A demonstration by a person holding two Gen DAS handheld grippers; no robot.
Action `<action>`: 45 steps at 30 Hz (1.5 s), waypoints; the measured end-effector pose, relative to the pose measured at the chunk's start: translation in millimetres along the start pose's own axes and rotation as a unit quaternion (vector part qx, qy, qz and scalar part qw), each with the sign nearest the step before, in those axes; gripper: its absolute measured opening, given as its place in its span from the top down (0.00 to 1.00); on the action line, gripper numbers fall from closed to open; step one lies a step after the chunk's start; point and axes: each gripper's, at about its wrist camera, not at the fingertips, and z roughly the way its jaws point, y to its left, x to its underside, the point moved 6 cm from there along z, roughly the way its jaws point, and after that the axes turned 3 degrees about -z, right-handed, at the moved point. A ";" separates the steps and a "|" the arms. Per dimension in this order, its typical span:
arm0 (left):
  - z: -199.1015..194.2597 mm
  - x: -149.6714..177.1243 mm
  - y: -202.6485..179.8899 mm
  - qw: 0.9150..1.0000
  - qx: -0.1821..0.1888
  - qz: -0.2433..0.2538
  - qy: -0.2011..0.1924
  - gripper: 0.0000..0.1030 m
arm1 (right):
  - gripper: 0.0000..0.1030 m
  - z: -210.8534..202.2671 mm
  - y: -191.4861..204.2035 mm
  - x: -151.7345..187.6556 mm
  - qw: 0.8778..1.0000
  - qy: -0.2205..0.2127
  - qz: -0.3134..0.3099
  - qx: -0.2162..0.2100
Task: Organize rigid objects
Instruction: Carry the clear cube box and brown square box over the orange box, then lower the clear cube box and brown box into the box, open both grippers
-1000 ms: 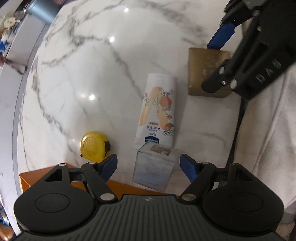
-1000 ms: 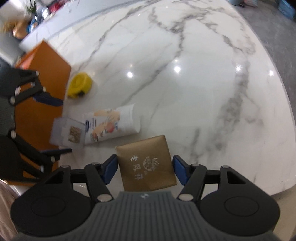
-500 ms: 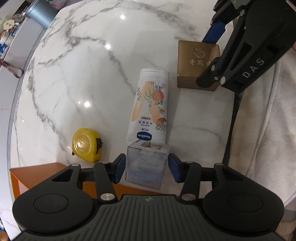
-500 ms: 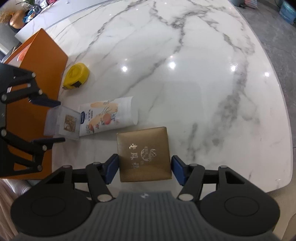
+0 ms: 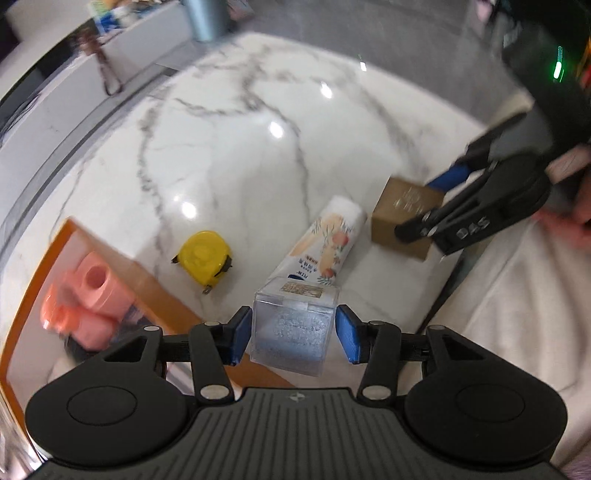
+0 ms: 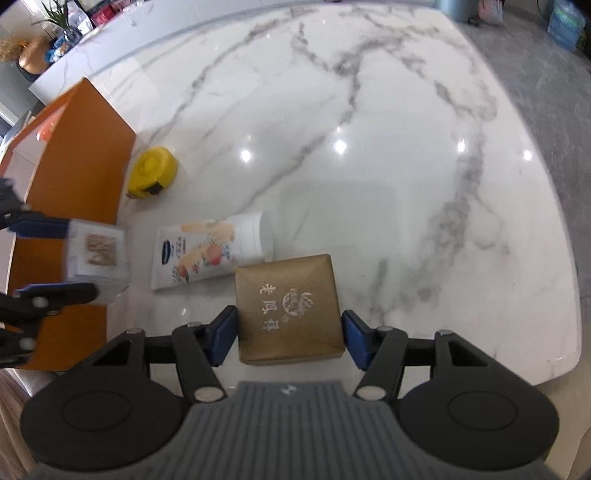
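left gripper (image 5: 293,334) clamps clear box (image 5: 291,328); right gripper (image 6: 290,338) straddles gold box (image 6: 290,308).

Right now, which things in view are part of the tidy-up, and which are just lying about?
Job: clear box in left tool; gold box between right tool fingers; tube; tape measure; orange bin.

Lying about: white cloth; grey canister.

Pink things (image 5: 86,299) in the orange box (image 5: 159,291) at lower left are smeared, perhaps rolls. The frame's left edge cuts the left hand-held gripper (image 6: 40,254) off.
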 end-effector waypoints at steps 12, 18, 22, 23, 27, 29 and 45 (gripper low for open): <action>-115.9 42.5 51.0 0.996 -0.048 -0.044 -0.062 0.46 | 0.40 -86.4 82.5 -19.8 0.980 -0.113 -0.154 -0.057; -116.2 80.3 78.6 0.995 -0.091 -0.020 -0.028 0.46 | 0.40 -129.7 186.6 -34.1 0.930 -0.147 -0.323 -0.090; -91.4 102.9 86.9 0.995 -0.099 0.017 0.008 0.46 | 0.40 -112.9 244.1 -32.3 0.899 -0.124 -0.407 -0.101; -84.8 108.3 87.7 0.994 -0.100 0.032 0.016 0.46 | 0.40 -103.7 254.9 -32.3 0.892 -0.114 -0.425 -0.102; -62.5 128.3 93.3 0.992 -0.088 0.081 0.045 0.46 | 0.40 -59.5 287.4 -31.6 0.865 -0.066 -0.490 -0.093; -54.8 136.6 94.5 0.990 -0.081 0.105 0.056 0.46 | 0.40 -37.0 294.0 -28.0 0.846 -0.043 -0.524 -0.086; -1.0 160.5 104.9 0.970 -0.013 0.196 0.141 0.46 | 0.40 48.9 322.2 -9.9 0.751 0.045 -0.639 -0.162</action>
